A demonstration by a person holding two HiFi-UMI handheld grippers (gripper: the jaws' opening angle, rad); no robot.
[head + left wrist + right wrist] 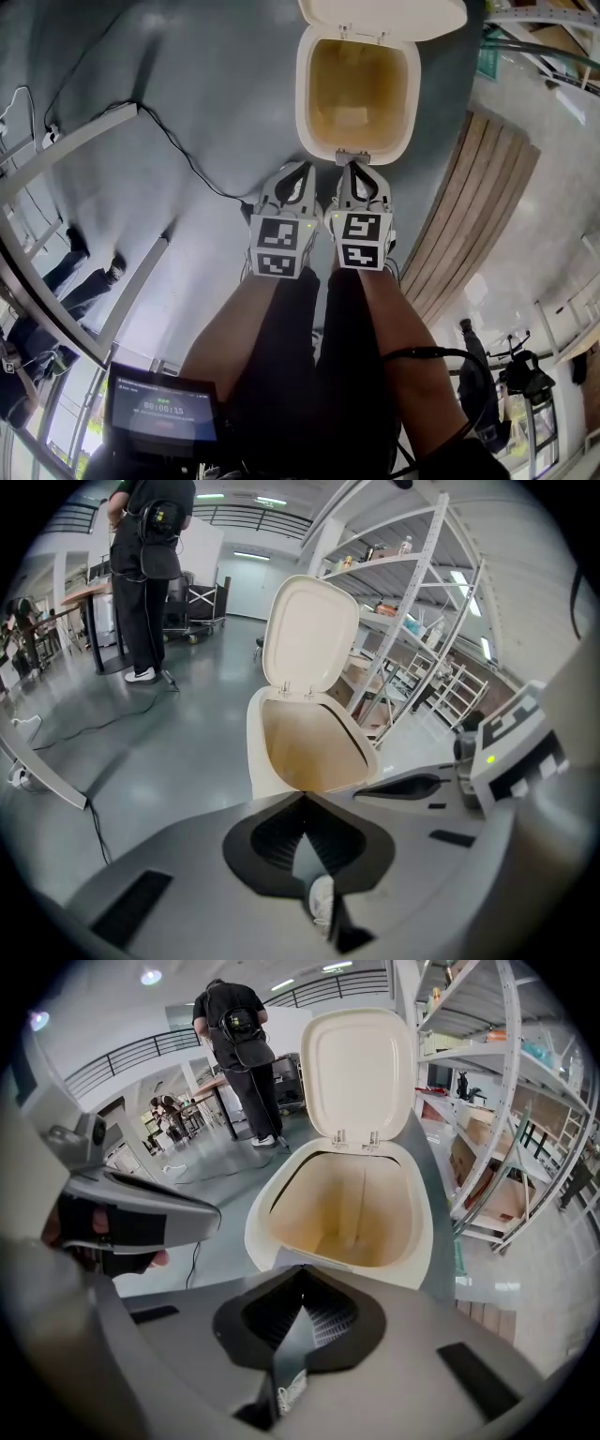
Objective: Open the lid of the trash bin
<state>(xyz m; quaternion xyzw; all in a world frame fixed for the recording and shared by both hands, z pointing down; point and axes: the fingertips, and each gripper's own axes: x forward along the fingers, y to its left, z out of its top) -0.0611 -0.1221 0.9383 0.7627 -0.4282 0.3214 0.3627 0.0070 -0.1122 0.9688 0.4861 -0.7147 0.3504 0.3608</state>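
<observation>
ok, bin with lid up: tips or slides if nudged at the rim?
Probably light: the bin looks thin plastic and seemingly empty. Likely slides on the glossy floor. Upright lid puts weight behind the hinge, so it might tip backward.

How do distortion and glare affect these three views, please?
Head view: fisheye bows the rails, yet the bin is sharp. Left gripper view: shelving curves, and the floor shows soft glare. Right gripper view: dark corners; the lid is evenly lit.
</observation>
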